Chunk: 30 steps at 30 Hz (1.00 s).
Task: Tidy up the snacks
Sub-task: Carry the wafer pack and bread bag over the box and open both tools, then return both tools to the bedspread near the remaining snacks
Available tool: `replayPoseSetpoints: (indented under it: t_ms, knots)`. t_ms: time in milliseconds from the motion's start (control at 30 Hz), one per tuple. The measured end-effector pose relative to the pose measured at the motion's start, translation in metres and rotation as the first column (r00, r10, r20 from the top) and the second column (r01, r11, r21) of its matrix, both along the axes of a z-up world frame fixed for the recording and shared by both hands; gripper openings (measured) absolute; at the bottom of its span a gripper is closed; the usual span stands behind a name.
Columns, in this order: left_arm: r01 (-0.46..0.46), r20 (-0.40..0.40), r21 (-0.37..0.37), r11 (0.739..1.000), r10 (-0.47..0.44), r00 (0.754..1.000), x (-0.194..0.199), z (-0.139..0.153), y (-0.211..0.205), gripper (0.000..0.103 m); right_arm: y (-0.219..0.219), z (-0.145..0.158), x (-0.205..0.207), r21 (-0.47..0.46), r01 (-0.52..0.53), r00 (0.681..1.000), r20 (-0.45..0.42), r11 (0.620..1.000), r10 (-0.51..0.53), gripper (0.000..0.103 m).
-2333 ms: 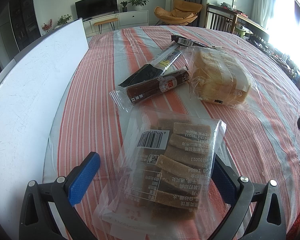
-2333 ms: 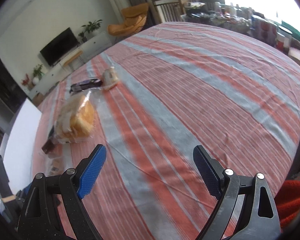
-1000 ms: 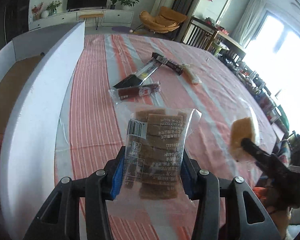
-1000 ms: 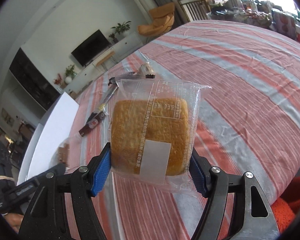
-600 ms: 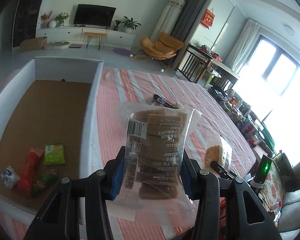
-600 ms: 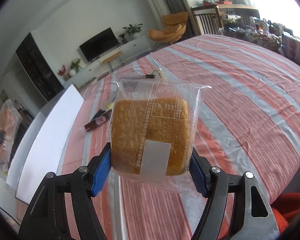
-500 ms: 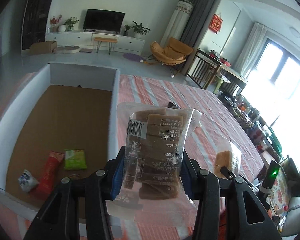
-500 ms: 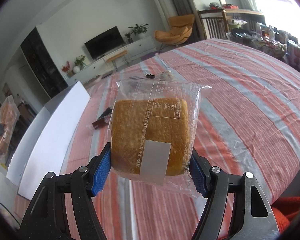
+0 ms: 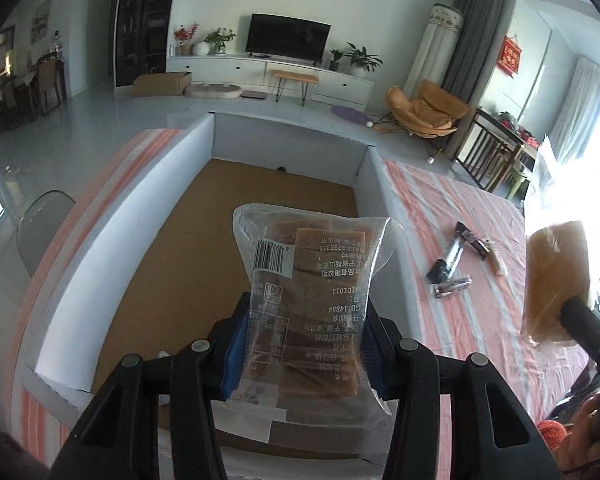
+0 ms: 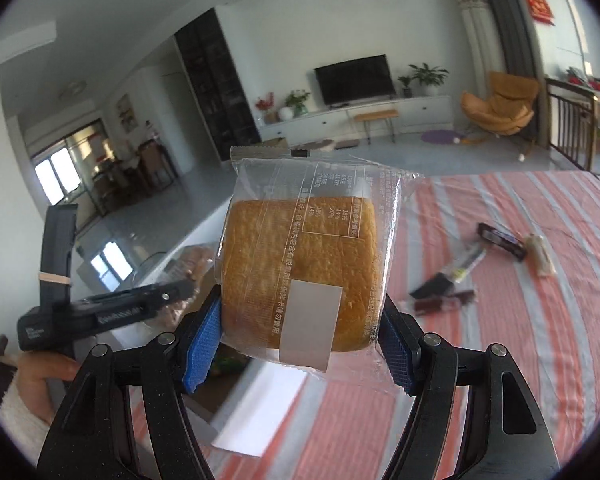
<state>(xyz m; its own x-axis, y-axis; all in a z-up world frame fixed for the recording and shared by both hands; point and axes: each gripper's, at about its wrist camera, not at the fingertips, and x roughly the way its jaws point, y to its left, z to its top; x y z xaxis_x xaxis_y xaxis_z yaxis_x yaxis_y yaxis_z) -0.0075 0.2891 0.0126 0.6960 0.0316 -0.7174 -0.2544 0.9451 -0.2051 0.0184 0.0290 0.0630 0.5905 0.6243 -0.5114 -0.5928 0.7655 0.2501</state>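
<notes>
Grippers clamp biscuit pack (image 9: 308, 304) and bread bag (image 10: 304, 276) above box (image 9: 204, 216) (cardboard floor).

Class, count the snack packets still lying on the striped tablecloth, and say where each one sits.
4, clustered right of the white box: black-and-clear packet, dark sausage stick, dark bar, pale packet. Others may be hidden behind the held bags.

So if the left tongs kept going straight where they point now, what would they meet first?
Probably the brown floor of the white box; the left tongs, clamping the biscuit pack, aim into it. Depth unclear.
</notes>
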Motion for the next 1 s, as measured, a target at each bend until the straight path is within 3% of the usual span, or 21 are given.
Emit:
replayPoseSetpoints:
  t_ms: [100,200,267,333,400,600,800,900,1000]
  knots:
    - [-0.077,-0.020,0.065,0.995,0.078,0.997,-0.002,-0.010,0.018,0.049,0.044,-0.007,0.007,-0.050,-0.066,0.998,-0.007,0.997,0.065,0.073]
    - [-0.168,-0.044,0.139,0.976,0.176,0.983,-0.004,-0.023,0.034,0.056,0.081,-0.032,0.026,-0.138,-0.128,0.986,-0.123,0.982,0.112,0.076]
    - [-0.204,-0.044,0.155,0.967,0.213,0.976,-0.005,-0.027,0.043,0.089,0.094,-0.049,0.033,-0.182,-0.145,0.977,-0.183,0.972,0.111,0.082]
    - [-0.235,-0.018,0.155,0.960,0.240,0.971,-0.008,-0.028,0.048,0.100,0.093,-0.056,0.031,-0.212,-0.141,0.981,-0.163,0.967,0.107,0.083]
    - [-0.250,0.007,0.161,0.955,0.252,0.968,-0.009,-0.026,0.052,0.101,0.088,-0.057,0.026,-0.217,-0.142,0.984,-0.141,0.966,0.113,0.085]
    - [-0.209,0.058,0.104,0.972,0.204,0.977,-0.005,-0.016,0.032,0.101,0.046,-0.038,0.018,-0.141,-0.076,0.997,-0.031,0.987,0.073,0.086]
    - [-0.073,0.115,0.094,0.993,0.062,0.991,0.008,0.001,-0.028,0.101,-0.041,-0.055,0.036,-0.118,0.121,0.992,-0.015,0.986,-0.123,0.086]
    - [0.009,0.134,0.100,0.995,-0.022,0.991,0.014,0.008,-0.065,0.101,-0.097,-0.086,0.050,-0.167,0.275,0.958,-0.036,0.947,-0.285,0.086]
    - [0.114,0.133,0.095,0.989,-0.126,0.983,0.017,0.014,-0.110,0.101,-0.152,-0.117,0.064,-0.249,0.430,0.887,-0.064,0.868,-0.458,0.086]
